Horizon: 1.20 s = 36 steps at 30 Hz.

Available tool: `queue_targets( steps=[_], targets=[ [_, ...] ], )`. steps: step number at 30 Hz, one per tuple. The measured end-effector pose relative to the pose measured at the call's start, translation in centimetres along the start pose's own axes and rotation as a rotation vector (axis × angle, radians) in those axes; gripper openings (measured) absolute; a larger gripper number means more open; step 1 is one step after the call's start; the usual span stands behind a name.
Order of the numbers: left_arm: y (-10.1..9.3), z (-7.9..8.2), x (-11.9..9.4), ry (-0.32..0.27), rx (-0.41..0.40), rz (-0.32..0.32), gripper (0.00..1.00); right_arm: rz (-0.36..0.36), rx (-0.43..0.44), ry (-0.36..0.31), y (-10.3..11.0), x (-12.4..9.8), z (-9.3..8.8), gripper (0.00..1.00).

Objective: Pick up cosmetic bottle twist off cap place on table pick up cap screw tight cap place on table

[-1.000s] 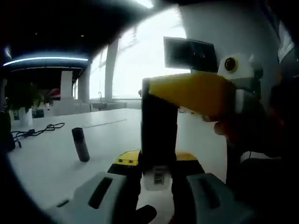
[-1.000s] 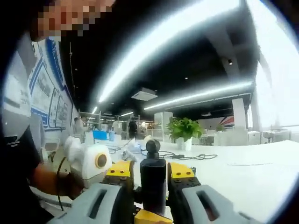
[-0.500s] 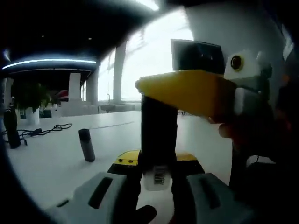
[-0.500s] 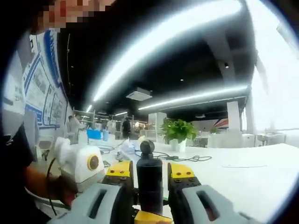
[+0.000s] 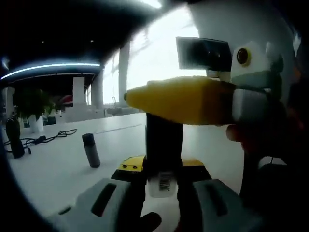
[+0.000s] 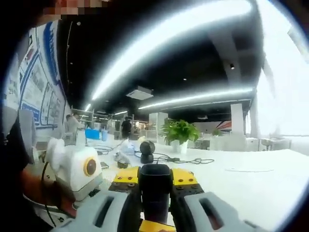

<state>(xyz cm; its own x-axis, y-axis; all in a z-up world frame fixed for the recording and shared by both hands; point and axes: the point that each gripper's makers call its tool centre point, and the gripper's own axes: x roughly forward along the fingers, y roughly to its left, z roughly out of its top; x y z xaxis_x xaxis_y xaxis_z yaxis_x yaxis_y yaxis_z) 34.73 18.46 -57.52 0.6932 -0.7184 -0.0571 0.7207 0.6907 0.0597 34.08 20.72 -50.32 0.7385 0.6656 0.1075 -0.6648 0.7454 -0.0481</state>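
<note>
In the left gripper view my left gripper is shut on a dark cosmetic bottle, held upright with a barcode label at its base. My right gripper reaches in from the right, and its yellow jaw lies across the bottle's top, hiding the cap. In the right gripper view my right gripper is shut on the dark round cap, with a yellow pad pressed to each side. Below the cap my left gripper shows as a yellow tip, its white body at the lower left.
A second small dark bottle stands on the white table to the left. A black object and cables lie at the far left. Across the table are a potted plant, a black round device and more cables; people stand far off.
In the left gripper view the right gripper's yellow jaw has slid further left across the bottle's top and lowered slightly. In the right gripper view the cap looks wider and lower. Both grips hold.
</note>
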Motion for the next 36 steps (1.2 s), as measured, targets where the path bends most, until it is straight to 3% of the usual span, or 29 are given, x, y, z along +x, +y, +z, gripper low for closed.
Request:
queue_targets(
  steps=[13,20,36],
  targets=[
    [-0.3,0.1,-0.1,0.000,0.014,-0.008,0.14,0.006,0.028,0.016,-0.1,-0.3,-0.1,0.15],
    [-0.6,0.6,-0.2,-0.031,0.012,-0.031,0.14,0.030,0.004,0.006,0.4,-0.5,0.3,0.15],
    [-2.0,1.3,-1.1,-0.049,0.015,-0.183,0.13,0.164,-0.017,0.000,1.6,-1.5,1.2,0.13]
  ],
)
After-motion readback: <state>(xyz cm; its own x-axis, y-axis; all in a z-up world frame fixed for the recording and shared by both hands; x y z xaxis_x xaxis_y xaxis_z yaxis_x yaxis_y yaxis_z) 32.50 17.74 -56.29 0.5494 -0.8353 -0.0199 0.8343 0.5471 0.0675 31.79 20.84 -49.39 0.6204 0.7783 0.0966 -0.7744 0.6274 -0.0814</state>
